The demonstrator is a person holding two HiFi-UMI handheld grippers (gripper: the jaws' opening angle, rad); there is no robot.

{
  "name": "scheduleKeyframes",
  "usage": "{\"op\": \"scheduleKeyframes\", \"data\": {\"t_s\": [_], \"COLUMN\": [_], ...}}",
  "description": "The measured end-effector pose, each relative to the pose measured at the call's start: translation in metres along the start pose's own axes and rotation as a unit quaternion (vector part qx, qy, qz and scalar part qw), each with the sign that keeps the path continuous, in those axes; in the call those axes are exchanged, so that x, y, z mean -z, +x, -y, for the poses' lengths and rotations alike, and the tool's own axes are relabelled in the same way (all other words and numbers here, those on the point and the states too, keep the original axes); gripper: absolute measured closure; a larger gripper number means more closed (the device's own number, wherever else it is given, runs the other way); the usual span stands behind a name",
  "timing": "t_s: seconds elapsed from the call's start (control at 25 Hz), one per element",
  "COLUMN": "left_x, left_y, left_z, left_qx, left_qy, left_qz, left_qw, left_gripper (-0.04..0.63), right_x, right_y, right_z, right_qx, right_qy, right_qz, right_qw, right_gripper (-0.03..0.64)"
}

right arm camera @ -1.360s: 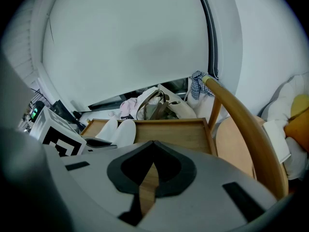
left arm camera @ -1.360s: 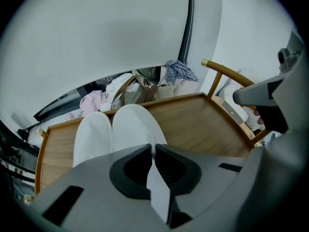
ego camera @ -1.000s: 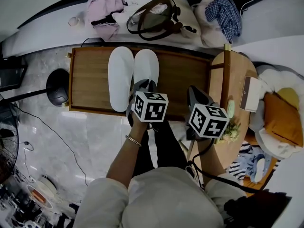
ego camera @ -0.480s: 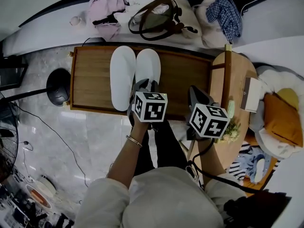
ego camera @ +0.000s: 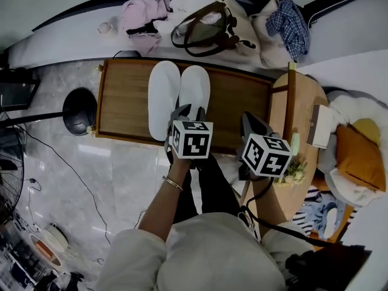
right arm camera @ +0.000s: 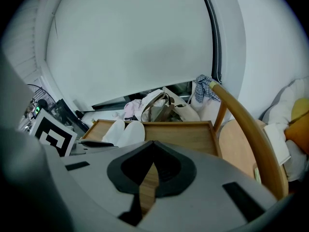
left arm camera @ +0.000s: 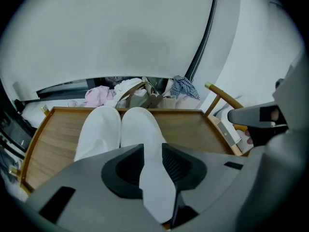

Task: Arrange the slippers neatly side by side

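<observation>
Two white slippers lie side by side, toes away from me, on a low wooden tray [ego camera: 121, 102]: the left slipper [ego camera: 162, 96] and the right slipper [ego camera: 195, 88]. My left gripper [ego camera: 190, 110] points down at the right slipper's heel. In the left gripper view the right slipper [left arm camera: 141, 129] runs between the jaws of that gripper [left arm camera: 153, 150], which have just been opening; it rests on the tray beside the left slipper [left arm camera: 99, 129]. My right gripper [ego camera: 248, 120] hovers over the tray's right end, shut on nothing [right arm camera: 154, 162].
A brown-handled bag [ego camera: 203, 29], pink clothes [ego camera: 142, 11] and a checked cloth [ego camera: 290, 20] lie behind the tray. A round wooden side table [ego camera: 297, 102] with a book [ego camera: 318, 126] stands at the right. A black lamp base [ego camera: 80, 103] and cables sit on the marble floor at the left.
The left gripper's jaws look slightly wider over the right slipper's heel. Both slippers and the right gripper keep their places; the head view has shifted a little.
</observation>
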State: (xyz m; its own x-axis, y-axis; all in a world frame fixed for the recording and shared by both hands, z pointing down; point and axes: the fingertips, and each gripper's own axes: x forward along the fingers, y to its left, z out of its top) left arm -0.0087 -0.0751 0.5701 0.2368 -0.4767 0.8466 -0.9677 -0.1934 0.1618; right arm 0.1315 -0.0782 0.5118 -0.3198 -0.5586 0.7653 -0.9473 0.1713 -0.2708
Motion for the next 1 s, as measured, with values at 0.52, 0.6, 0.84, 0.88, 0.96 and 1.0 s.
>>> {"op": "scheduleKeyframes", "data": {"t_s": [0.52, 0.6, 0.84, 0.88, 0.96, 1.0], "left_x": [-0.015, -0.02, -0.039, -0.042, -0.048, -0.051], "left_y": [-0.075, -0.088, -0.13, -0.137, -0.149, -0.155], "left_z": [-0.054, -0.067, -0.093, -0.095, -0.098, -0.099], "left_qx": [-0.038, -0.05, -0.075, -0.078, -0.082, -0.083], "left_qy": [-0.067, -0.081, -0.106, -0.108, -0.107, -0.106], "left_qz": [0.068, 0.088, 0.133, 0.14, 0.155, 0.162], "left_qw": [0.9947, 0.9916, 0.9825, 0.9812, 0.9786, 0.9775], "left_gripper": [0.476, 0.483, 0.502, 0.508, 0.532, 0.539], "right_x": [-0.022, -0.028, -0.047, -0.049, -0.052, -0.054], "right_y": [-0.018, -0.02, -0.032, -0.035, -0.039, -0.041], "right_z": [-0.042, -0.048, -0.066, -0.068, -0.07, -0.072], "right_qx": [-0.027, -0.031, -0.041, -0.041, -0.042, -0.042], "right_qy": [-0.038, -0.045, -0.063, -0.066, -0.072, -0.074], "right_qz": [0.028, 0.035, 0.05, 0.051, 0.055, 0.057], "right_qw": [0.999, 0.998, 0.996, 0.996, 0.995, 0.995], "right_gripper": [0.583, 0.583, 0.583, 0.583, 0.583, 0.583]}}
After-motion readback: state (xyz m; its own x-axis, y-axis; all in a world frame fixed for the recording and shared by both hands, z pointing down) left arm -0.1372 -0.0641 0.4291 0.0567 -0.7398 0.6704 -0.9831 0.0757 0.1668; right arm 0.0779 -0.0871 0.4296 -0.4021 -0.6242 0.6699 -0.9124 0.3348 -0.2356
